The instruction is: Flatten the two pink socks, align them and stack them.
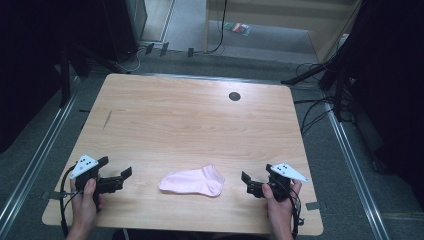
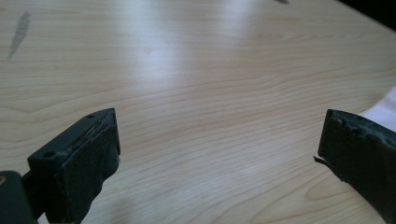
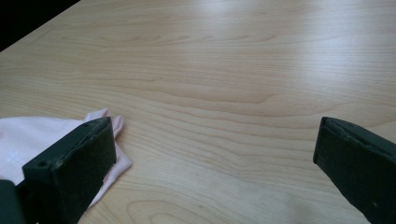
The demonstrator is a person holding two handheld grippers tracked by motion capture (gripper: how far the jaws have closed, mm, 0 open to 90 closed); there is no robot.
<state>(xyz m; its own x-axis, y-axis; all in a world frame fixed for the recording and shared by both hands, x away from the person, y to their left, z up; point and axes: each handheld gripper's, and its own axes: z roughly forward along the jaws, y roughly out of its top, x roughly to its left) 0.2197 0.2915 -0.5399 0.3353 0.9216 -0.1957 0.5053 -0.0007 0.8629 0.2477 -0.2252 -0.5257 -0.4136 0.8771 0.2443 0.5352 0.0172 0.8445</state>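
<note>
No container stands on the tabletop (image 1: 190,120); it carries a single pink sock (image 1: 192,182), which lies flat near the front edge, at about 6 o'clock from the tabletop's middle. Its toe points toward 9 o'clock and its cuff end toward 3 o'clock.

The left gripper (image 1: 120,176) sits at about 9 o'clock from the sock, held in the person's left hand (image 1: 86,199), jaws pointing toward the sock. The jaws are spread wide with bare wood between them. In the left gripper view (image 2: 219,149) a pale sliver of the sock (image 2: 385,109) shows just behind the jaw at the frame's right, apart from the gap between the jaws.

The right gripper (image 1: 246,182) sits at about 3 o'clock from the sock, held in the right hand (image 1: 280,200), jaws pointing back toward the sock. Its jaws also stand wide apart and hold nothing. In the right gripper view (image 3: 215,149) the sock (image 3: 42,133) lies at the lower left, partly hidden behind that side's jaw, its edge reaching just past the jaw into the gap.

A small dark round hole (image 1: 234,96) sits at 12 o'clock, near the far edge, and a thin dark streak (image 1: 107,119) marks the wood at about 10 o'clock.
</note>
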